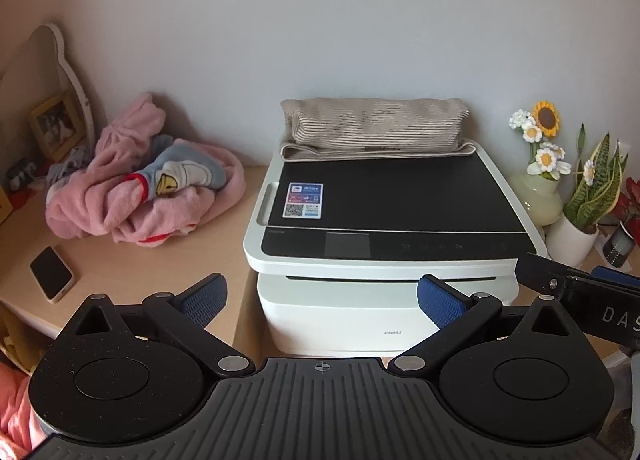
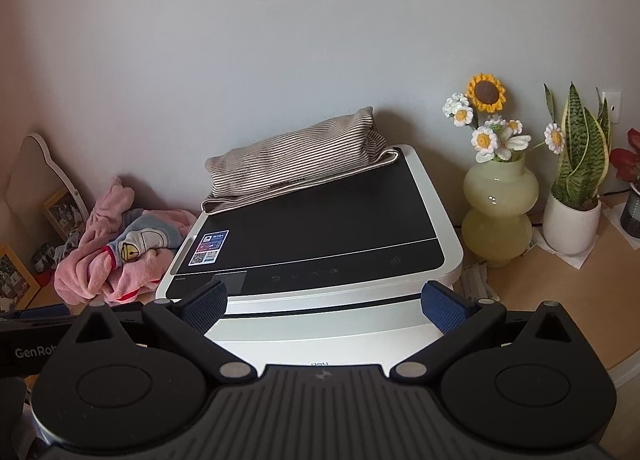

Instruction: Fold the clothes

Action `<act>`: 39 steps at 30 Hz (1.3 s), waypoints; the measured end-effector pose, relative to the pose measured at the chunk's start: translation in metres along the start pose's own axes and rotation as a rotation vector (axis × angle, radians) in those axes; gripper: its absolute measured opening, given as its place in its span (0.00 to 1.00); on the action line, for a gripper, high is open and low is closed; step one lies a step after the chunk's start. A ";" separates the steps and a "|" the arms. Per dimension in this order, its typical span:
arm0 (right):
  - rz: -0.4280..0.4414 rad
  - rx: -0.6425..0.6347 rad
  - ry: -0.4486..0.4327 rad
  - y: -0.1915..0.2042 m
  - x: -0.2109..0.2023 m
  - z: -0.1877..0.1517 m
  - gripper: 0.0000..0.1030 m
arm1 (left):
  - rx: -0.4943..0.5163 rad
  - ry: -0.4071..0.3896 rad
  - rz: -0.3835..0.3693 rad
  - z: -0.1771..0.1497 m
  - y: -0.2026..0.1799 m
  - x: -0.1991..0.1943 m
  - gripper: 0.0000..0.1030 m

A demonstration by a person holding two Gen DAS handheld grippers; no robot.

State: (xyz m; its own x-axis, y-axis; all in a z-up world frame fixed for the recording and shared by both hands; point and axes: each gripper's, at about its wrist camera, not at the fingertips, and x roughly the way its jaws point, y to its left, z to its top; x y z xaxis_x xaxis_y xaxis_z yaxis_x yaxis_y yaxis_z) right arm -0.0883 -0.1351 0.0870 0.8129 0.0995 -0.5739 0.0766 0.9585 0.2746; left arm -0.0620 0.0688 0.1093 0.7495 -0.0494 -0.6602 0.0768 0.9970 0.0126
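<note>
A folded beige striped garment [image 1: 374, 130] [image 2: 296, 164] lies on the back of the white printer's [image 1: 384, 260] [image 2: 436, 196] lid. A crumpled pink garment with a blue cartoon piece [image 1: 144, 188] [image 2: 120, 256] is heaped on the wooden desk to the printer's left. My left gripper [image 1: 322, 300] stands open in front of the printer, nothing between its blue pads. My right gripper [image 2: 324, 306] is also open and empty, close to the printer's front edge. The right gripper's body [image 1: 580, 288] shows at the right of the left wrist view.
A phone [image 1: 52, 274] lies on the desk at the left. Picture frames [image 1: 58, 126] lean against the left wall. A pale green vase with crochet flowers [image 2: 496, 212] and a potted snake plant [image 2: 576, 196] stand right of the printer. The wall is close behind.
</note>
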 end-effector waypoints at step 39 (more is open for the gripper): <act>-0.011 -0.038 0.027 0.005 0.014 0.004 1.00 | -0.023 0.023 -0.005 0.003 0.004 0.011 1.00</act>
State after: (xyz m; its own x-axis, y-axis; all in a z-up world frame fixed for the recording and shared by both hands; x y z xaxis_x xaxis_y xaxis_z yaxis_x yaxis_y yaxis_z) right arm -0.0744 -0.1296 0.0839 0.7962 0.0960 -0.5974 0.0624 0.9690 0.2390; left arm -0.0513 0.0724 0.1048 0.7335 -0.0532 -0.6776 0.0651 0.9978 -0.0078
